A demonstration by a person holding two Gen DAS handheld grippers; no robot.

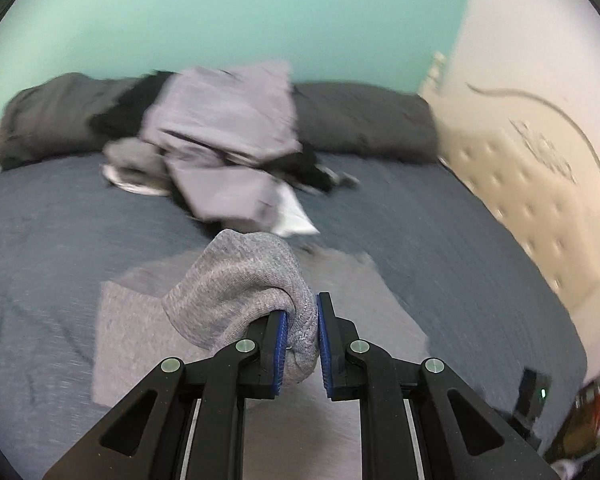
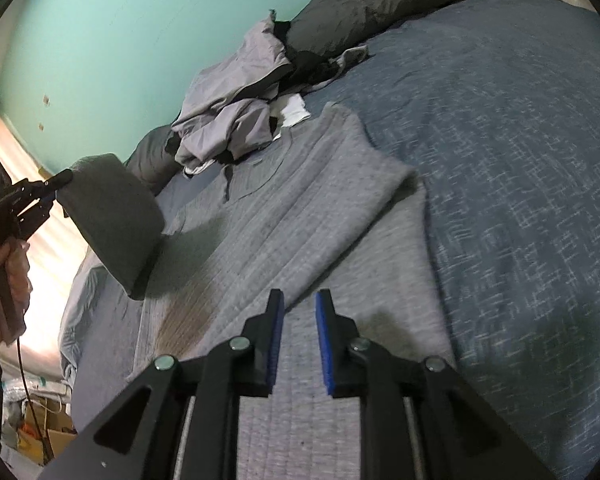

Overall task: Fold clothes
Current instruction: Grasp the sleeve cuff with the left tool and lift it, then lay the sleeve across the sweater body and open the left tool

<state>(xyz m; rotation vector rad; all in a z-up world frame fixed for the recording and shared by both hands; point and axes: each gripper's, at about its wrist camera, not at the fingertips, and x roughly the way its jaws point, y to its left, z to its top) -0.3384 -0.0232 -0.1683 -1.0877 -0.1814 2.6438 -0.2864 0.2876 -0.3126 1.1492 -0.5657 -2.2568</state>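
Mid-fold on a grey knit sweater point(image 2: 300, 208) spread flat across the blue bedspread point(image 2: 520, 160); right sleeve already laid over the body, left sleeve point(image 1: 244, 280) lifted clear of the bed, pinched between the blue pads of the left tool point(image 1: 302, 340), cloth bunched and wrapped around one pad; same sleeve seen from the right wrist view as a raised grey flap in the tool held by a hand point(image 2: 4, 280) at the far left; right tool point(image 2: 299, 340) poised just above the lower part of the sweater, jaws slightly apart with nothing between them, only fabric lying beneath. Next move, by the look of it: carrying the lifted sleeve inward across the chest and laying it flat, keeping the knit from twisting or dragging the body out of square; right tool likely wanted for holding the hem down or smoothing. Heap of unfolded clothes point(image 1: 220, 136) near the collar, against the dark pillows point(image 1: 360, 124); close enough to catch the sleeve if swung too far; tufted headboard point(image 1: 532, 208) well aside.
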